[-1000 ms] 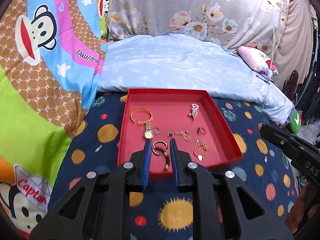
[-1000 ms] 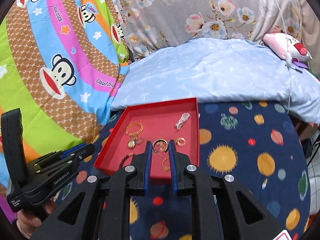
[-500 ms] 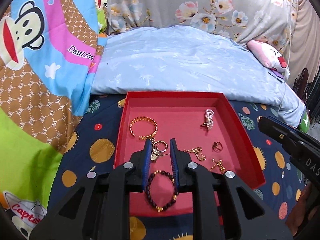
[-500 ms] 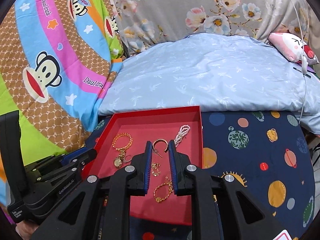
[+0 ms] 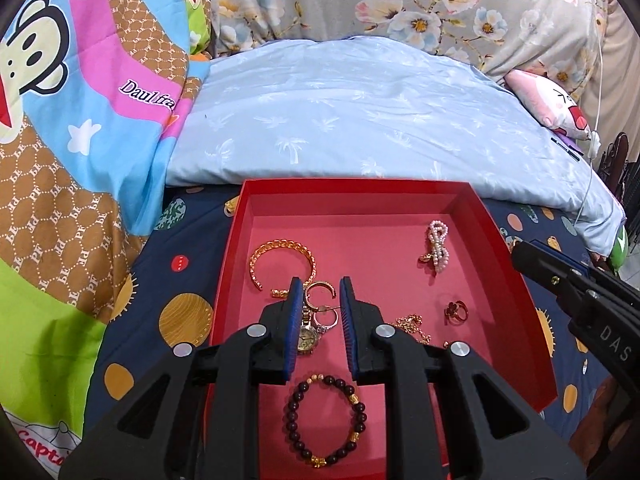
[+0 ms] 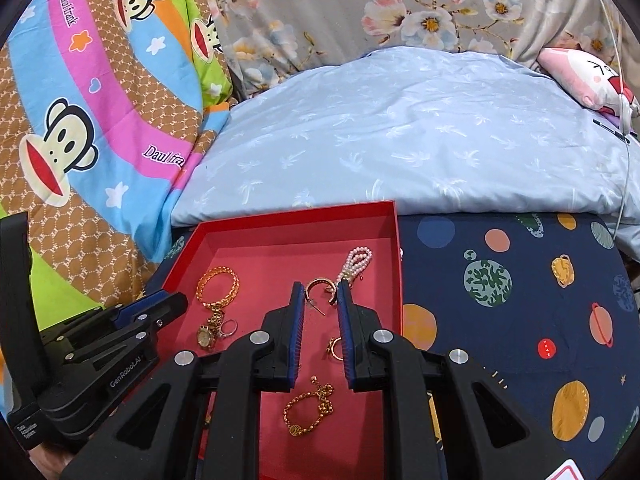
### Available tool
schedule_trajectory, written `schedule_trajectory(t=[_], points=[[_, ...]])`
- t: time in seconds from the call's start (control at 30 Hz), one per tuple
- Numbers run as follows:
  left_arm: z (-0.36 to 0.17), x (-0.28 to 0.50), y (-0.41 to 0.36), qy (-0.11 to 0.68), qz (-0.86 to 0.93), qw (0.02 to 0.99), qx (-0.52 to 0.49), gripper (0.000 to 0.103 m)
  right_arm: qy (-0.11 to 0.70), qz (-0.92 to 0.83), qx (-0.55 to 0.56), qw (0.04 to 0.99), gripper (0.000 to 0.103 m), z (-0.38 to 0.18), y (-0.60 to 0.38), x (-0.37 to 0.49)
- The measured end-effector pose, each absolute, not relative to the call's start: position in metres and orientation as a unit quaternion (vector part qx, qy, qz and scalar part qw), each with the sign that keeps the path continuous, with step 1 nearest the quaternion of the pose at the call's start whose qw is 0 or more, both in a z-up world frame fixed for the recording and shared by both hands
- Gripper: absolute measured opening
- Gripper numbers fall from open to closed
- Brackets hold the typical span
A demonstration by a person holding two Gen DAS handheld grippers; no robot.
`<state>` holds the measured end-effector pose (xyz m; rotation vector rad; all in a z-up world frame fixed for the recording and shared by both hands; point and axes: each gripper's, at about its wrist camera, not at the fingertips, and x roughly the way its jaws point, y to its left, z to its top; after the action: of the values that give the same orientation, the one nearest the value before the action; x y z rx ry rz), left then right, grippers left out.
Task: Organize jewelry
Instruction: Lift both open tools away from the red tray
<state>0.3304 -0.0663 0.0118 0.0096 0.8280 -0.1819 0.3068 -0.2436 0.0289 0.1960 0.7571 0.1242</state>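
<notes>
Both tongs hover over the red tray (image 5: 500, 240), which sits on the planet-print bedspread (image 6: 520, 280). All the jewelry is inside it.

Left tongs (image 5: 319, 294): jaws parted, nothing gripped. They frame the gold hoop earring (image 5: 320, 289), with the watch (image 5: 307, 338) and a ring (image 5: 326, 320) just behind in the same gap. Right tongs (image 6: 319, 298): also parted and empty, lined up on the same hoop earring (image 6: 318, 286).

My read: the step in hand is picking one small piece from the middle cluster. To do it well:
- Only one tool should commit; both aiming at the hoop risks a clash.
- Hoop, ring and watch lie touching or nearly so. Come down narrow on the hoop's arc so the neighbours aren't dragged.
- Thin metal on a flat floor: fingertips must reach the tray bottom, then close slowly.

Room: far half of the tray is bare, good drop zone. Gold bangle (image 5: 282, 258) sits near the left wall, pearl piece (image 5: 437, 246) near the right wall, bead bracelet (image 5: 326, 420) near the front wall, chain bracelet (image 6: 310, 410) front-right. Tray walls are upright; approach from above, not sideways.
</notes>
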Motion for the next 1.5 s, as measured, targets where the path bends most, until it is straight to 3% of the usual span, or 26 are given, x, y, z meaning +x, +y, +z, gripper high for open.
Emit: schedule_trajectory(t=[0.77, 0.87, 0.93, 1.0, 1.03, 1.23, 1.5], points=[[0.003, 0.359, -0.072, 0.409, -0.081, 0.909, 0.002, 0.018, 0.384, 0.057, 0.076, 0.919, 0.016, 0.008, -0.232, 0.335], [0.002, 0.359, -0.074, 0.407, -0.079, 0.910, 0.007, 0.019, 0.380, 0.056, 0.076, 0.920, 0.027, 0.008, -0.230, 0.336], [0.002, 0.357, -0.076, 0.403, -0.066, 0.913, 0.020, 0.027, 0.378, 0.054, 0.074, 0.921, 0.033, 0.009, -0.229, 0.336], [0.004, 0.355, -0.074, 0.400, -0.054, 0.915, 0.018, 0.055, 0.377, 0.054, 0.076, 0.922, 0.034, 0.010, -0.227, 0.334], [0.005, 0.354, -0.073, 0.397, -0.050, 0.916, 0.017, 0.058, 0.376, 0.054, 0.077, 0.922, 0.038, 0.011, -0.227, 0.332], [0.013, 0.342, -0.070, 0.397, -0.053, 0.916, 0.015, 0.059, 0.368, 0.055, 0.081, 0.925, 0.049, 0.022, -0.225, 0.316], [0.026, 0.306, -0.071, 0.391, -0.059, 0.918, 0.022, 0.059, 0.360, 0.045, 0.078, 0.929, 0.053, 0.034, -0.220, 0.276]])
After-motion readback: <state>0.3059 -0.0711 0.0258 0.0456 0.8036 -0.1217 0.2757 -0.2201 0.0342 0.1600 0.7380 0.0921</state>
